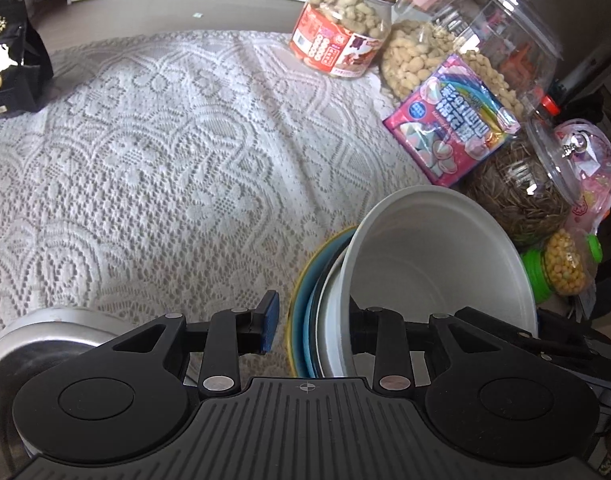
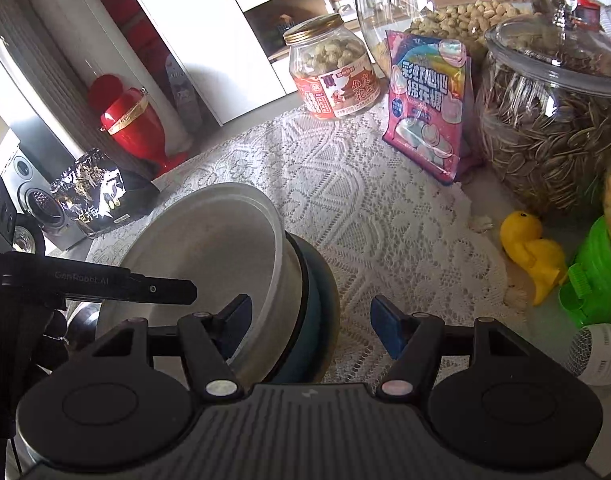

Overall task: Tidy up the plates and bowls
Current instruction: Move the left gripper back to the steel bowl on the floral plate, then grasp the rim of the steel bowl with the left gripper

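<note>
A tilted stack is made of a white bowl [image 1: 433, 264] nested in a blue dish [image 1: 305, 300] with a yellow rim outside it. My left gripper [image 1: 313, 328] is shut across the stack's rim, with one finger inside the white bowl and the blue pad [image 1: 270, 320] on the outer side. In the right wrist view the white bowl [image 2: 209, 240] and blue dish [image 2: 321, 300] lean to the left. My right gripper [image 2: 311, 328] stands open around their near rim, its pads not touching it. The left gripper's finger [image 2: 161, 290] reaches into the bowl from the left.
A steel bowl [image 1: 45, 340] sits at the lower left on the lace tablecloth [image 1: 165, 140]. Along the right stand a peanut jar [image 2: 333, 76], a pink marshmallow bag [image 2: 425, 108], a seed jar [image 2: 545, 128], a yellow duck [image 2: 529, 252] and a green-lidded container [image 2: 593, 280]. A black packet [image 2: 93, 192] lies far left.
</note>
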`<state>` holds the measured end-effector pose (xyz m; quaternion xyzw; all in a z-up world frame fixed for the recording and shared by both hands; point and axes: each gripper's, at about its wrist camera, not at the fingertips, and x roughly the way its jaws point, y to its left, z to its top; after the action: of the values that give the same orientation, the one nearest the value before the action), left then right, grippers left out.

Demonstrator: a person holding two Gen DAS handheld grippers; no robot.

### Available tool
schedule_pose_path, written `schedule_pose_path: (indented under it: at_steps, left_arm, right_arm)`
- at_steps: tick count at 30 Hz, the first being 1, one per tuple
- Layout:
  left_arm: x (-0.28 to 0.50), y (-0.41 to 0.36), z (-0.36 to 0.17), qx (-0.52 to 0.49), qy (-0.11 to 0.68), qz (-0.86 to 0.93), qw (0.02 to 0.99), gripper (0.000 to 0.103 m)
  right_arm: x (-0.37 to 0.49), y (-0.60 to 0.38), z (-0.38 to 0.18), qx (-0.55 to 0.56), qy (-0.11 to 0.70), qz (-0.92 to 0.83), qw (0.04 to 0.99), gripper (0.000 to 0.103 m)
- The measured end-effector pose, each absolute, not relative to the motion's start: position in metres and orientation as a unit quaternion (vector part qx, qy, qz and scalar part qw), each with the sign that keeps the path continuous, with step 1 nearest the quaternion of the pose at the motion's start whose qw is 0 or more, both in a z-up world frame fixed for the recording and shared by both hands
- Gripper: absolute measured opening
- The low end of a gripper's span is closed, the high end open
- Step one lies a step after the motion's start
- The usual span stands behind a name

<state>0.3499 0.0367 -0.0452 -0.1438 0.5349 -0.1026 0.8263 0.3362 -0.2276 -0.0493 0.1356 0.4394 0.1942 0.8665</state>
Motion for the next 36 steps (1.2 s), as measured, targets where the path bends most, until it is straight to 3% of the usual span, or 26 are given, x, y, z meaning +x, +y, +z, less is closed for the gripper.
schedule_pose_path:
  at_steps: [11, 21, 30, 36]
  left_arm:
    - [0.355, 0.022, -0.054, -0.128, 0.557, -0.114, 0.813, 0.038]
    - [0.314, 0.047, -0.008, -0.122, 0.514, -0.134, 0.838, 0.036]
    - [0.201, 0.131, 0.03, -0.135, 0.422, -0.055, 0.895, 0.036]
    - [0.158, 0.197, -0.001, -0.207, 0.412, 0.037, 0.887, 0.036]
  right_arm:
    - [0.353, -0.22, -0.075, 0.183, 0.495, 0.22, 0.821, 0.065]
    - [0.301, -0.233, -0.024, 0.11, 0.386, 0.176, 0.899, 0.065]
    - [0.22, -0.225, 0.019, 0.085, 0.333, 0.199, 0.918, 0.065]
    - [0.21, -0.143, -0.007, 0.067, 0.405, 0.29, 0.864, 0.065]
